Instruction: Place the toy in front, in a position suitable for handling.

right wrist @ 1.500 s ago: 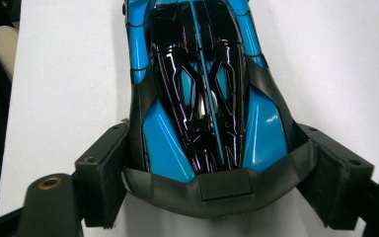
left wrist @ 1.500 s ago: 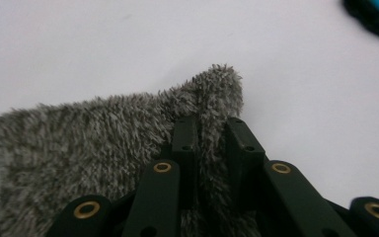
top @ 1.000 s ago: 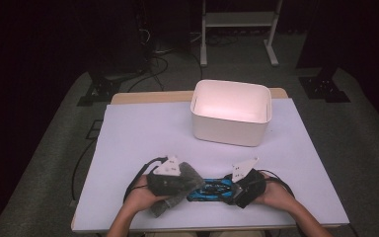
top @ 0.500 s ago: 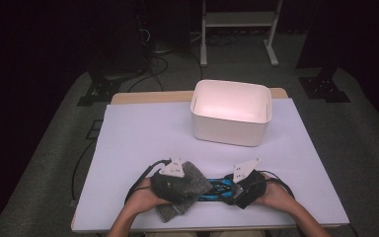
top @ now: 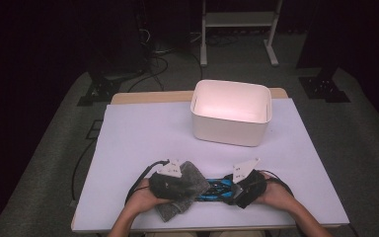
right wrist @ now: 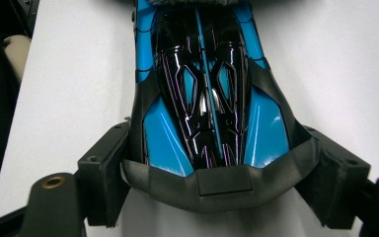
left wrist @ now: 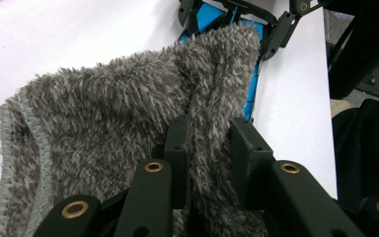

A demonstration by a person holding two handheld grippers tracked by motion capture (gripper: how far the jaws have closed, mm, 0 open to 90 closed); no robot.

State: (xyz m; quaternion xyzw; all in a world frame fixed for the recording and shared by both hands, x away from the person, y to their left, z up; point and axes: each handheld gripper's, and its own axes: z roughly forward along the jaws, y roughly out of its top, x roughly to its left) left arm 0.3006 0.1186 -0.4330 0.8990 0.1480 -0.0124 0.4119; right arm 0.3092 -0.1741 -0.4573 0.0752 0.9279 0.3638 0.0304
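Observation:
A blue and black toy car lies near the table's front edge between my two grippers. My right gripper is shut on its rear end; in the right gripper view the jaws press on both sides of the car. My left gripper holds a grey fuzzy cloth against the car's other end. In the left gripper view a fold of the cloth is pinched in my left gripper, whose jaws have just been closing on it. The cloth hides part of the car.
A white empty bin stands at the back right of the white table. Cables loop from both grippers along the front edge. A dark floor with stands and cables lies beyond the table.
The cloth has bunched up and shifted slightly right, over the car's near end. The left hand moved a little with it. The right hand and the car have kept still.

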